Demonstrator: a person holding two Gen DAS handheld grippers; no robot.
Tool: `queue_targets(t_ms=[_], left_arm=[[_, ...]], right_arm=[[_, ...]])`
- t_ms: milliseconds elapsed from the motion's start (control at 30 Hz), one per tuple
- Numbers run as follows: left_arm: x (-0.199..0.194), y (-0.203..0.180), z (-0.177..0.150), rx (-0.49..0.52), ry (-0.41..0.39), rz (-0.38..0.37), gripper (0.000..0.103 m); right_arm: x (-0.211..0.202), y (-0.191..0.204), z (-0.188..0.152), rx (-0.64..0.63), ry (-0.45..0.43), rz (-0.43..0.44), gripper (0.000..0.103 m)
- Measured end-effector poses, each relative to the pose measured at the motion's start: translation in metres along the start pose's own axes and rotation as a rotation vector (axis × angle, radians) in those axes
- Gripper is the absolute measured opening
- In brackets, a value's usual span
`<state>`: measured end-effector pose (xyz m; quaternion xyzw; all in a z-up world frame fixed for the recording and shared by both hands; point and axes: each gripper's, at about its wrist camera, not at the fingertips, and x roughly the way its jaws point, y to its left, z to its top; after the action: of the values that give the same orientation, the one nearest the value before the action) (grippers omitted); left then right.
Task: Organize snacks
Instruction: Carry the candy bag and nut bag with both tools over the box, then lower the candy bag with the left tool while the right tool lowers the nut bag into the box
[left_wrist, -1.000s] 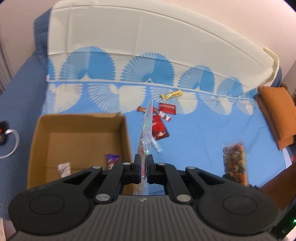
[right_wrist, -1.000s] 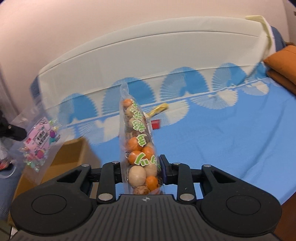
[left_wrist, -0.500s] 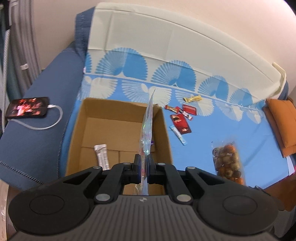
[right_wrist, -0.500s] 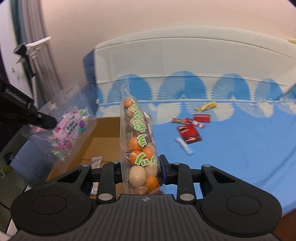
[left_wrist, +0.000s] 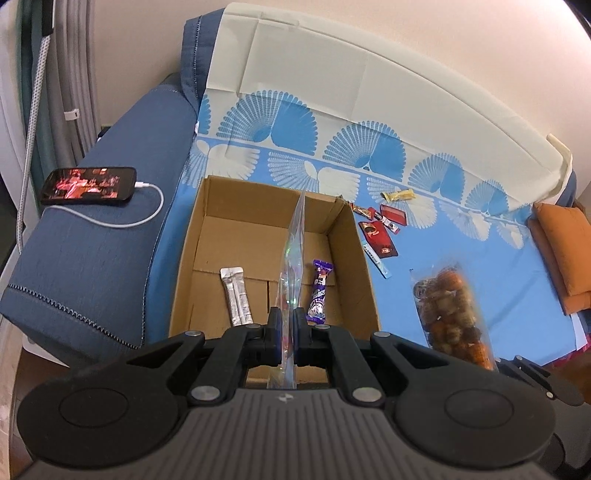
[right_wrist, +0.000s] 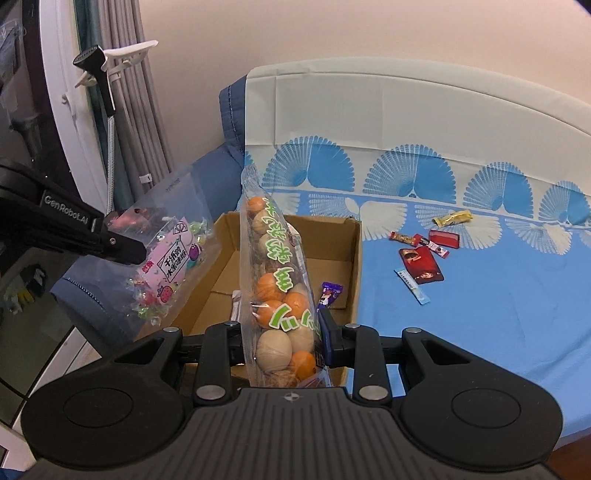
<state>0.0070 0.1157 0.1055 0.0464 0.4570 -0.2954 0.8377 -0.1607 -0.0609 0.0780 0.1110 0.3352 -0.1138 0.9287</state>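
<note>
My left gripper (left_wrist: 284, 325) is shut on a clear candy bag (left_wrist: 291, 266), seen edge-on above the open cardboard box (left_wrist: 207, 236). From the right wrist view the same candy bag (right_wrist: 166, 258) hangs from the left gripper (right_wrist: 125, 249) over the box's left wall. My right gripper (right_wrist: 282, 332) is shut on a tall bag of orange and beige balls (right_wrist: 275, 280), held upright in front of the cardboard box (right_wrist: 354, 258). That ball bag (left_wrist: 450, 314) also shows, blurred, right of the box. Inside the box lie a silver stick pack (left_wrist: 236, 295) and a purple candy bar (left_wrist: 319, 291).
Several small snacks lie on the blue patterned sheet right of the box: a red packet (left_wrist: 378, 240), a yellow bar (left_wrist: 397, 195), a blue stick (left_wrist: 376, 260). A phone (left_wrist: 88, 185) on a white cable rests on the blue armrest. An orange cushion (left_wrist: 565, 251) sits far right.
Both grippers have carried their bags leftward, from over the sheet to over the box. The box now sits centred under the left gripper, and the phone on the armrest has come into view.
</note>
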Motion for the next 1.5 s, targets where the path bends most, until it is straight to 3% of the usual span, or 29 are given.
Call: queue_targets(t_ms=[1500], left_arm=[[0.016, 0.021, -0.003, -0.034, 0.015, 0.01, 0.006]], right_arm=[[0.02, 0.011, 0.003, -0.015, 0.049, -0.024, 0.032]])
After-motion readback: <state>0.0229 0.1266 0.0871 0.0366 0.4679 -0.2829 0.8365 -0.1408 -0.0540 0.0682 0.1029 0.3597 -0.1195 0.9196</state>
